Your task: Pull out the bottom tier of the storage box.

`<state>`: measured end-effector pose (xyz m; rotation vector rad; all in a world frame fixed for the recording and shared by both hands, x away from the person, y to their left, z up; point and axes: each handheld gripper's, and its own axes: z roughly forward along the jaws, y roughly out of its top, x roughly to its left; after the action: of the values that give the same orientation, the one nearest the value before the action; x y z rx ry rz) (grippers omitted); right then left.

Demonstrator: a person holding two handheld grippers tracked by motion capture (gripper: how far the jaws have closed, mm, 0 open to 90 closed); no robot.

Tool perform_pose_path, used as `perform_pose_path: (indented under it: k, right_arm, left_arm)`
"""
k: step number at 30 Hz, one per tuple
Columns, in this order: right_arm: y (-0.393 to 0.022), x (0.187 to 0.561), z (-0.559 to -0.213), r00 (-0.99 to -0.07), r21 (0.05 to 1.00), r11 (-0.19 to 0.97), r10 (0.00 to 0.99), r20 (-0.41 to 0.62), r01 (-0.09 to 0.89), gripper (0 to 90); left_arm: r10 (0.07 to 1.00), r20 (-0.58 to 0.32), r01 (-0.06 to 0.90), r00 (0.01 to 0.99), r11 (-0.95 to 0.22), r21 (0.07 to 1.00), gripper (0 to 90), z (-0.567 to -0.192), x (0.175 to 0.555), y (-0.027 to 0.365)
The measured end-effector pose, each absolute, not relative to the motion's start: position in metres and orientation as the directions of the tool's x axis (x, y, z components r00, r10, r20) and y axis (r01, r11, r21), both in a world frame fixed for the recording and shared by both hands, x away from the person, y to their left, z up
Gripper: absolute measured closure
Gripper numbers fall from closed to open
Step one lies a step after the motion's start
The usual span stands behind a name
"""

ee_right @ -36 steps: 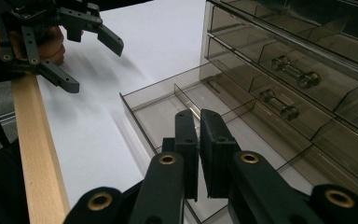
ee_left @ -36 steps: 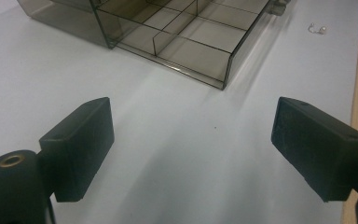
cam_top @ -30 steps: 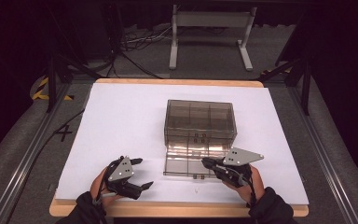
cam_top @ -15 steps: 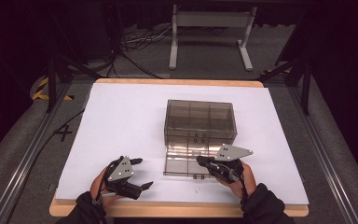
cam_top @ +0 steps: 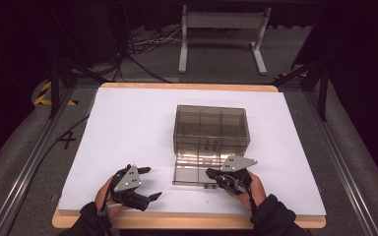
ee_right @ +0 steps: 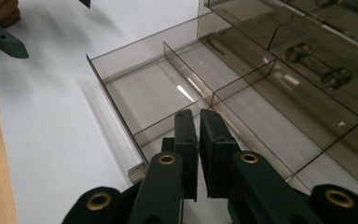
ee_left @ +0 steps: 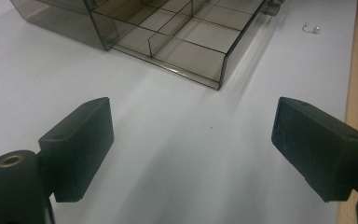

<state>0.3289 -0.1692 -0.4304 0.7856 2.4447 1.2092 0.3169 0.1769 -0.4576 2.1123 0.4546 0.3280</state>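
Note:
A smoky see-through cabinet (cam_top: pixel 211 123) stands mid-table with its bottom drawer (cam_top: pixel 191 169) pulled out toward me. Dividers split the drawer (ee_right: pixel 144 93) into compartments, and the ones I see look bare. My right gripper (cam_top: pixel 211 174) is shut, its tips low over the drawer's front right part; in the right gripper view (ee_right: pixel 198 116) I see nothing between the pads. My left gripper (cam_top: pixel 150 183) rests open on the white sheet left of the drawer, its jaws (ee_left: pixel 193 126) wide apart with nothing between them. A tiny pearl-tipped earring (ee_left: pixel 311 29) lies on the sheet by the drawer's front.
The white sheet (cam_top: pixel 128 128) covers a wooden tabletop whose front edge (cam_top: pixel 187 220) runs just behind my hands. Small metal parts sit in the cabinet's upper drawers (ee_right: pixel 317 65). Dark floor, rails and cables surround the table.
My right gripper has shifted left and sunk a little toward the open drawer, still shut. The left gripper has kept still.

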Motion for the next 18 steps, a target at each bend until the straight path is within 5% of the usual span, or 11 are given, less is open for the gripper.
perform_pose_path:
  k: [18]
  right_arm:
    - [-0.1763, 0.3308, -0.4362, -0.791, 0.780, 0.495, 0.612, 0.000, 0.383, 84.8]
  left_arm:
    - [0.438, 0.063, 0.191, 0.897, -0.510, 0.839, 13.2, -0.4575, 0.3167, 0.1770]
